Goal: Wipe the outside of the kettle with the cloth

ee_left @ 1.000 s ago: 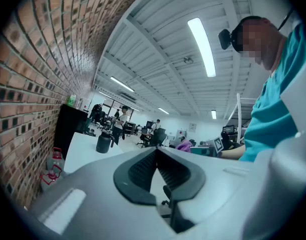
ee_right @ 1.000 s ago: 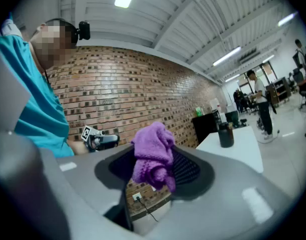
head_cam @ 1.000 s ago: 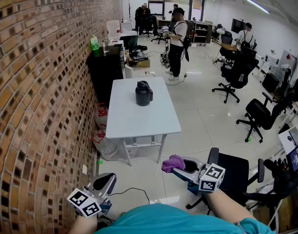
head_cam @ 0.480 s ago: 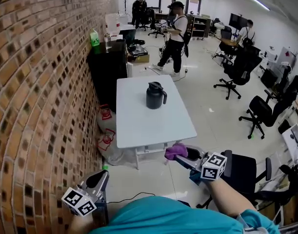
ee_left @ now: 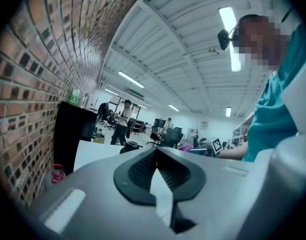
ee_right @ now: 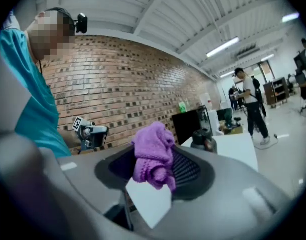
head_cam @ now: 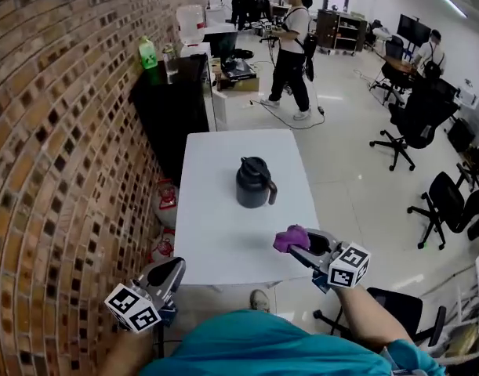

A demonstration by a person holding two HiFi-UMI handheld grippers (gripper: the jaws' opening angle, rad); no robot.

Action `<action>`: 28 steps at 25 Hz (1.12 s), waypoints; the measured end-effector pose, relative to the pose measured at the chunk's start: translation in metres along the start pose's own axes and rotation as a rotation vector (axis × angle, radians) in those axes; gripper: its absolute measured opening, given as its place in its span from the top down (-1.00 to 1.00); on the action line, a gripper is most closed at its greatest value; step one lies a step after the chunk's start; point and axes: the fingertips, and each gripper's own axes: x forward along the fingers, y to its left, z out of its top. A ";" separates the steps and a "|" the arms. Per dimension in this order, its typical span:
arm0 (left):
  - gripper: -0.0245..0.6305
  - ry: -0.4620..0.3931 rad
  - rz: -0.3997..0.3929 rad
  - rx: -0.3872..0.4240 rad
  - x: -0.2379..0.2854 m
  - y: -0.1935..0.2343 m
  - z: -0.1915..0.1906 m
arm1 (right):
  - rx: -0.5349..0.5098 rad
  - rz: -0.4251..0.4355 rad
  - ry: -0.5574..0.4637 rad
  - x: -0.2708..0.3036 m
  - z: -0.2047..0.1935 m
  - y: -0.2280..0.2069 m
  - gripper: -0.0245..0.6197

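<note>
Kettle [head_cam: 254, 182]: dark, upright, lid on; near the middle of the white desk [head_cam: 215, 241], handle turned to about 4 o'clock.
Cloth [head_cam: 289, 238]: purple, bunched; at about 5 o'clock from the kettle and apart from it, over the near right part of the desk.
Right hand-held gripper [head_cam: 300, 244]: clamped on the cloth, a fold drooping over the dark pads; jaws aimed toward 10 o'clock.
Left hand-held gripper [head_cam: 175, 270]: jaw tips closed together, nothing between them; low at 7 o'clock from the kettle, off the near left corner of the desk, beside the brick wall [head_cam: 59, 155].
Brick wall: along the whole 9 o'clock side.
Black cabinet [head_cam: 172, 104]: beyond the desk at 11 o'clock, against the wall, with a green bottle [head_cam: 147, 53] on top.
Person [head_cam: 292, 49]: standing beyond the desk at about 12 to 1 o'clock, white top, dark trousers.
Office chairs [head_cam: 415, 116]: at 2 to 3 o'clock, well apart from the desk.
</note>
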 end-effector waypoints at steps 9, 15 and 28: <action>0.93 0.134 0.036 -0.068 0.102 0.033 0.001 | 0.251 0.041 0.010 0.076 -0.001 -0.199 0.31; 0.93 0.193 -0.043 -0.131 0.116 0.077 -0.031 | 0.436 0.095 -0.111 0.138 -0.024 -0.246 0.31; 0.93 0.213 -0.135 -0.113 0.174 0.117 -0.039 | 0.488 0.228 -0.138 0.163 -0.049 -0.251 0.32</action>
